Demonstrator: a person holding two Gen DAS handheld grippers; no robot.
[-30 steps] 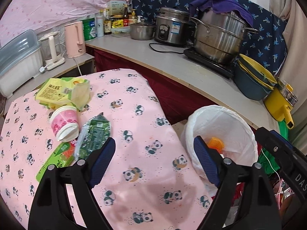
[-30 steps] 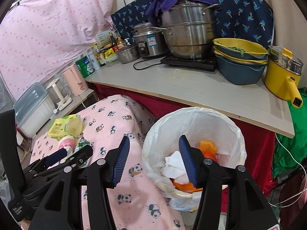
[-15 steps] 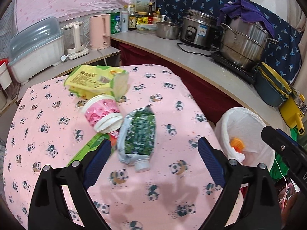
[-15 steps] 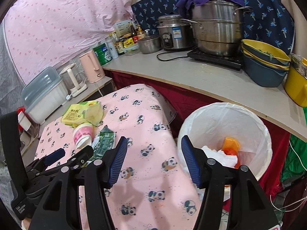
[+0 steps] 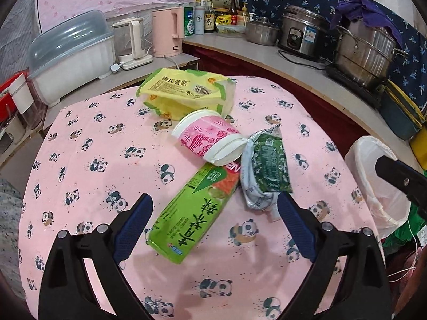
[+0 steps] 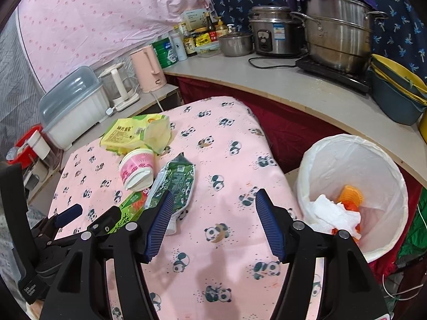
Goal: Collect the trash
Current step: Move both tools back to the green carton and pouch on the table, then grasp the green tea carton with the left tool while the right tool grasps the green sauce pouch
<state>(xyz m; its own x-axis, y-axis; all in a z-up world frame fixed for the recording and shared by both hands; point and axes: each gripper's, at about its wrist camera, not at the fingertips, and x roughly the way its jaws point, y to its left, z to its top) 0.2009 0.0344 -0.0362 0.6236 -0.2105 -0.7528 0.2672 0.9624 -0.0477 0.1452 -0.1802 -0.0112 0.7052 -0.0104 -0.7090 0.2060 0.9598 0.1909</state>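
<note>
You hold two grippers over a tabletop (image 5: 80, 160) covered in pink cloth printed with pandas. Four pieces of trash lie clustered near its middle: a green tea carton (image 5: 192, 210) lying flat, a pink paper cup (image 5: 210, 140) tipped on its side with its base resting on the carton's far end, a crumpled green and silver pouch (image 5: 267, 170) just beside the carton, and a yellow-green packet (image 5: 184, 93) behind the cup.

Your left gripper (image 5: 213, 226) hangs above the near end of the carton, its fingers (image 5: 133, 226) spreading wider and empty; the carton sits between them, probably the piece you mean to take first. Your right gripper (image 6: 213, 224) hovers over bare cloth between the trash and the bin, fingers (image 6: 269, 226) also opening, nothing between them.

The bin (image 6: 387, 160), lined with a white bag, stands off the tabletop's right edge, holding white tissue (image 6: 333, 216) and something orange (image 6: 349, 194).

The cup overlapping the carton could roll when the carton lifts, and the pouch crowds your left gripper's right finger. Behind, a counter (image 6: 293, 88) carries kettles, bottles, a rice cooker (image 6: 272, 34) and steel pots, all well apart from the trash.
</note>
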